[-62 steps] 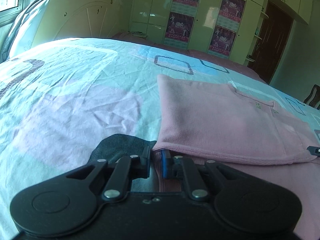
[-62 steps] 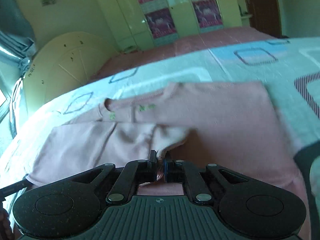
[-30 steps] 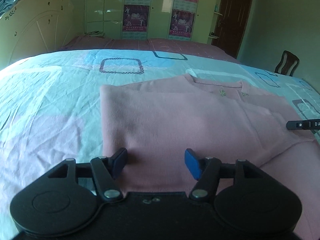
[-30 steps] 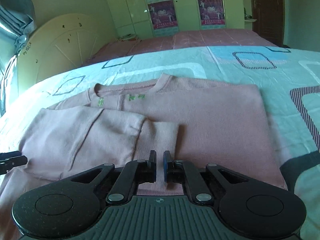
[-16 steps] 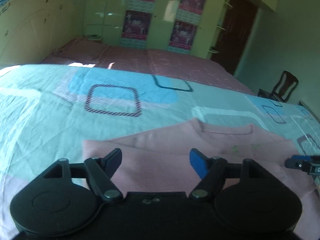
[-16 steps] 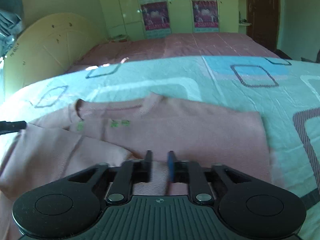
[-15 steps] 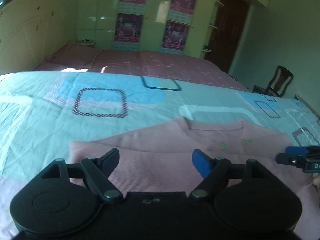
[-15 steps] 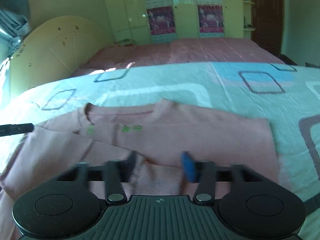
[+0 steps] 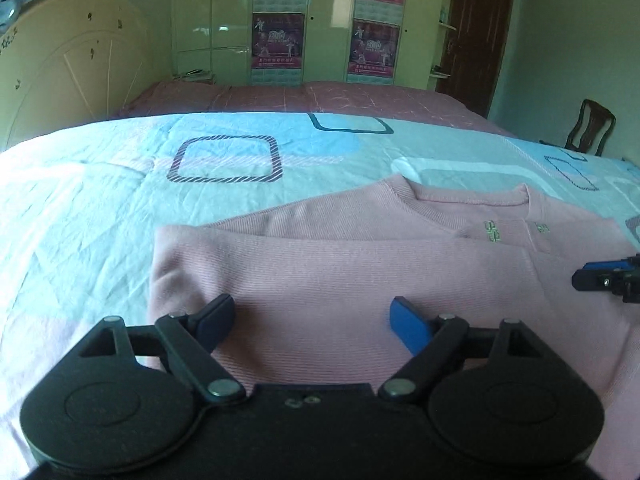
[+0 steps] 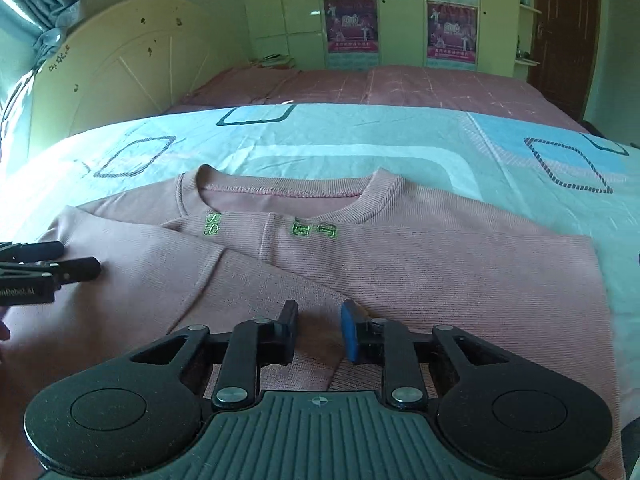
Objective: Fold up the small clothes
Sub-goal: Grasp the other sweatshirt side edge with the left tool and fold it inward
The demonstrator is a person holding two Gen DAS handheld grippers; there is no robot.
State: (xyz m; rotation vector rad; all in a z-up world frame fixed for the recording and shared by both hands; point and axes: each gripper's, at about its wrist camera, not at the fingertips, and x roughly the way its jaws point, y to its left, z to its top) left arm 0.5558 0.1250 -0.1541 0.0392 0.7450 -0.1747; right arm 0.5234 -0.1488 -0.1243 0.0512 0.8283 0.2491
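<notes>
Since a second ago, both sleeves have been let go and both grippers have been shifted toward the collar end of the pink sweater (image 10: pixel 420 264), which is spread flat on the patterned bedsheet (image 9: pixel 120 208) with both sides folded inward over the chest. Wide-spread jaws are seen on the left gripper (image 9: pixel 312 320), and they are opening further; nothing is clamped, only the folded left panel is seen beneath the gap. Narrowly parted jaws are shown on the right gripper (image 10: pixel 318 330), and they are closing; the sweater fabric lies under them, but no fold is pinched between the pads. Green embroidered marks (image 10: pixel 314 230) are seen just below the ribbed neckline (image 10: pixel 280 196). A wardrobe (image 10: pixel 400 12) with posters is seen beyond the bed.
</notes>
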